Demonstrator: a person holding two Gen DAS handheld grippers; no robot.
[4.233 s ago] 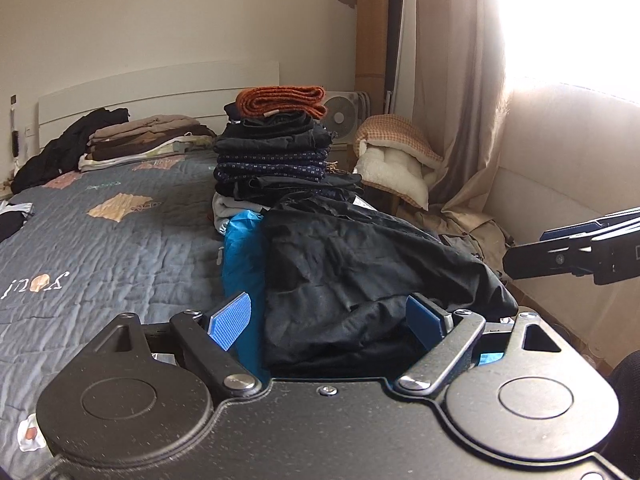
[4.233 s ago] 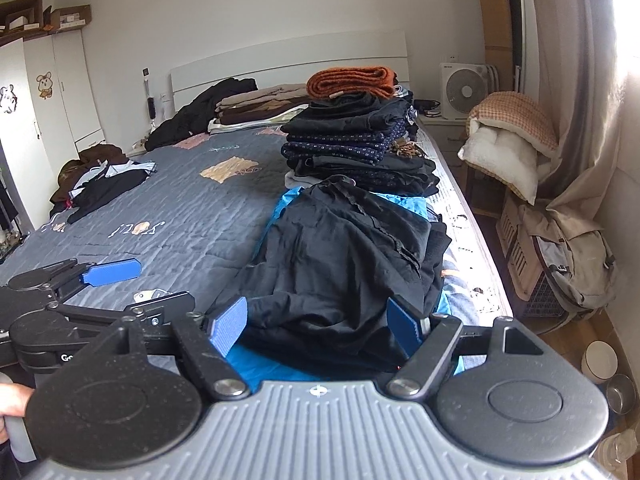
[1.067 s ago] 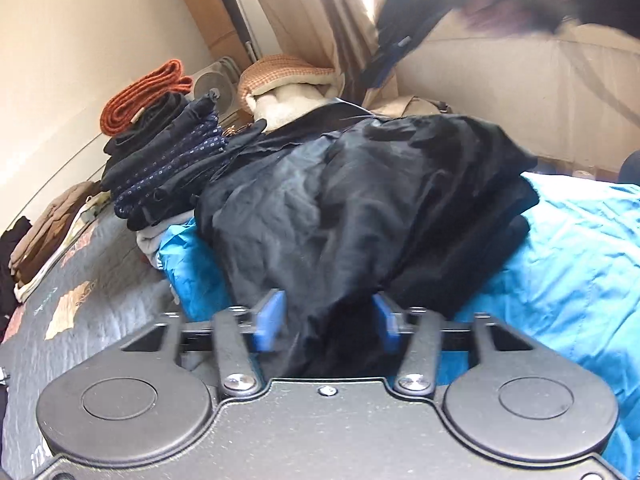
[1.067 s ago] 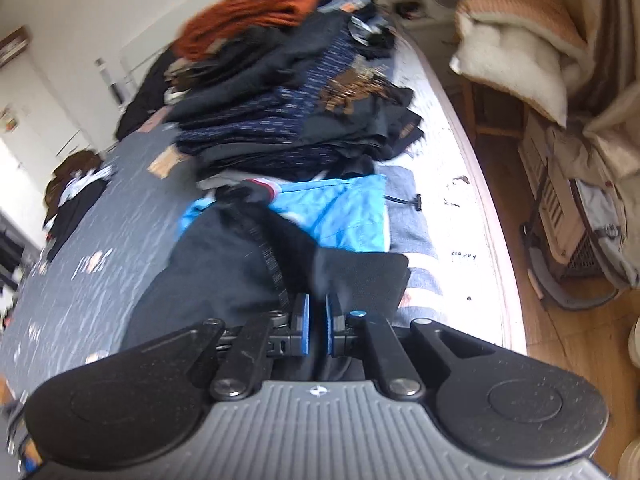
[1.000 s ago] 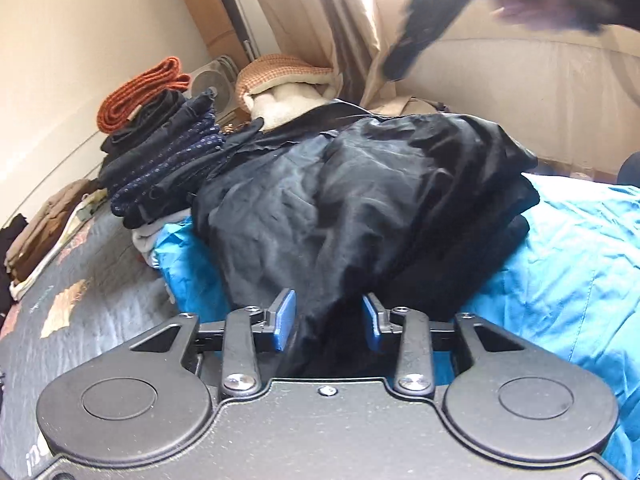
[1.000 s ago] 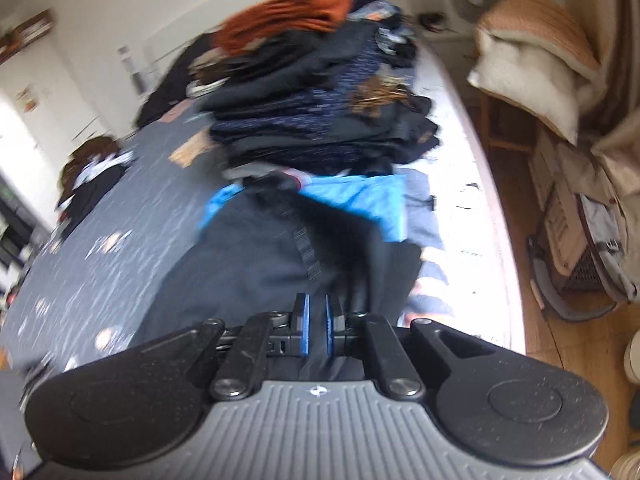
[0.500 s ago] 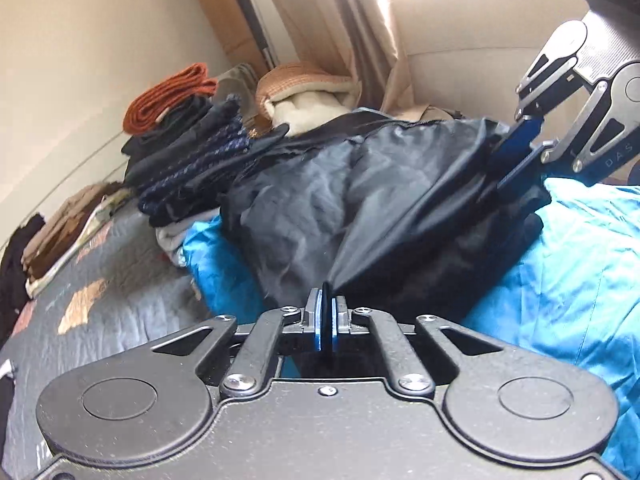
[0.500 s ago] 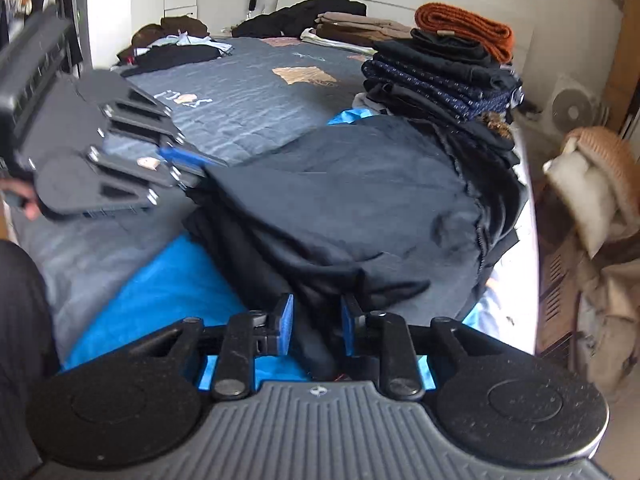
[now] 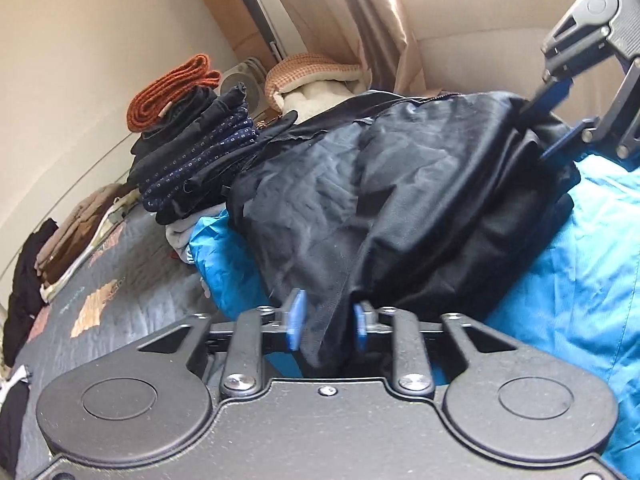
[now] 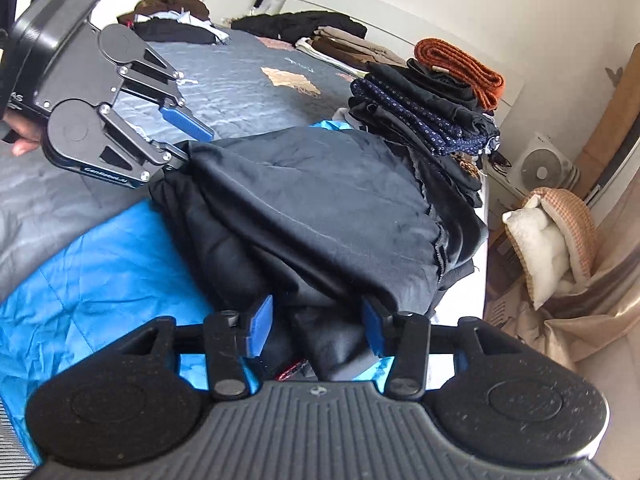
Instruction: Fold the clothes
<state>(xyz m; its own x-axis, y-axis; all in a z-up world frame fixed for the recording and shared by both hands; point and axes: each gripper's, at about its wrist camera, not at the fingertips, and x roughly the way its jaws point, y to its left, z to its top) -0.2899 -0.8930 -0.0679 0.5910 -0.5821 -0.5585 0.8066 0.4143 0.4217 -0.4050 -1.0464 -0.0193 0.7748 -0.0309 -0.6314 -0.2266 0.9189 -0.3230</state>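
Observation:
A folded black garment (image 9: 400,208) (image 10: 312,208) lies on a spread bright blue garment (image 9: 580,280) (image 10: 100,264) on the bed. My left gripper (image 9: 328,320) (image 10: 196,145) is at one end of the fold. Its jaws are opening; a black edge hangs loose between the blue pads. My right gripper (image 10: 316,328) (image 9: 540,132) is at the opposite end. Its jaws are also opening, with black cloth between the pads and gaps on both sides. Behind stands a stack of folded dark clothes (image 9: 192,144) (image 10: 424,112) topped by an orange knit (image 10: 460,68).
The grey quilted bed (image 10: 248,76) carries more clothes piles (image 10: 348,44) near the headboard. Right of the bed are a white fan (image 10: 540,168), a cushion bundle (image 10: 560,232) and a beige curtain (image 9: 360,20). A hand (image 10: 24,140) holds the left gripper.
The left jaws, shut on the black edge half a second ago, have parted. The right jaws have widened further. The right gripper swung from above the garment down to its end.

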